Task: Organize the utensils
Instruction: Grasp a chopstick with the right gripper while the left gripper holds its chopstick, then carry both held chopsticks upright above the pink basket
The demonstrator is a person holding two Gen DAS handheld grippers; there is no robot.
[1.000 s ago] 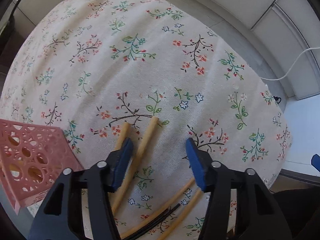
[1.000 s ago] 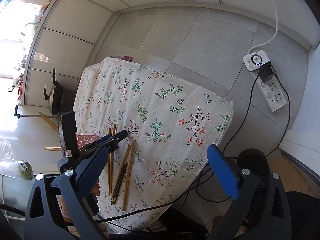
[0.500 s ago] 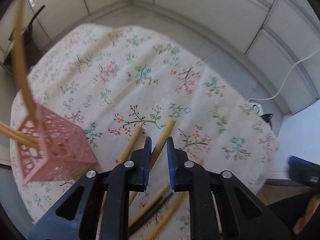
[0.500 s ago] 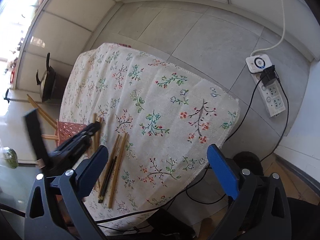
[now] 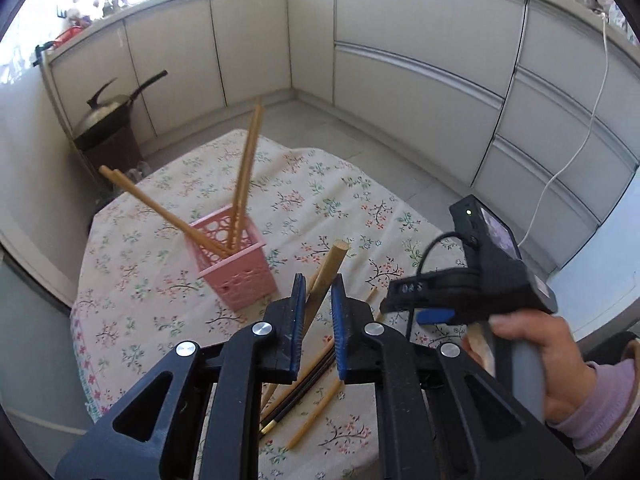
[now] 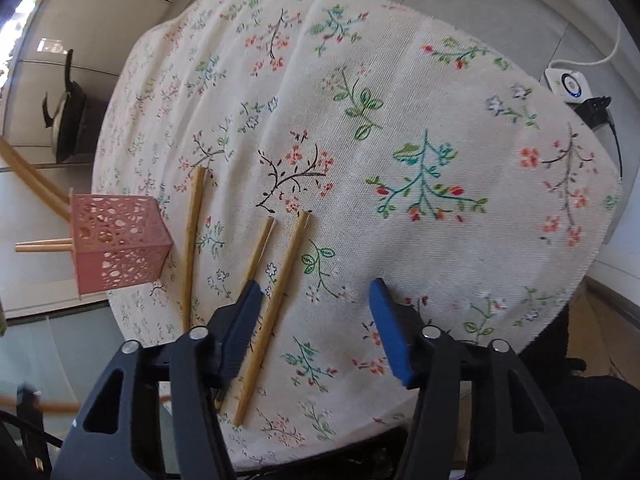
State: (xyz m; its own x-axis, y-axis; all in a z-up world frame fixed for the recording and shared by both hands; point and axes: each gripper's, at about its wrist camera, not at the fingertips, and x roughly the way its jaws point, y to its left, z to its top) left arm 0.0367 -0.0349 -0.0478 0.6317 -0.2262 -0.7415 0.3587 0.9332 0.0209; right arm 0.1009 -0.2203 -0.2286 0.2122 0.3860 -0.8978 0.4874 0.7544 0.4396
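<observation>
My left gripper (image 5: 318, 284) is closing its last bit on a wooden chopstick (image 5: 330, 264) and holds it lifted off the floral tablecloth (image 5: 328, 204). To its left stands a pink perforated basket (image 5: 236, 268) with several chopsticks (image 5: 244, 176) leaning in it. More chopsticks (image 5: 316, 416) lie on the cloth below. In the right wrist view my right gripper (image 6: 316, 300) hangs low over the cloth, its jaws closing. One loose chopstick (image 6: 280, 304) lies between the fingers untouched. A second chopstick (image 6: 260, 252) runs under the left finger, and a third chopstick (image 6: 192, 240) lies beside the basket (image 6: 116, 248).
A person's hand (image 5: 532, 344) in a lilac sleeve holds the right gripper's handle. A lidded wok (image 5: 108, 120) stands on a stand beyond the table's far left. A power strip (image 6: 570, 84) and cables lie on the floor. The cloth's edge (image 6: 560, 320) drops off near my right gripper.
My left gripper shut on a chopstick and lifted it, tilting up so the basket and cabinets show. My right gripper dropped close to the chopsticks and its jaws narrowed.
</observation>
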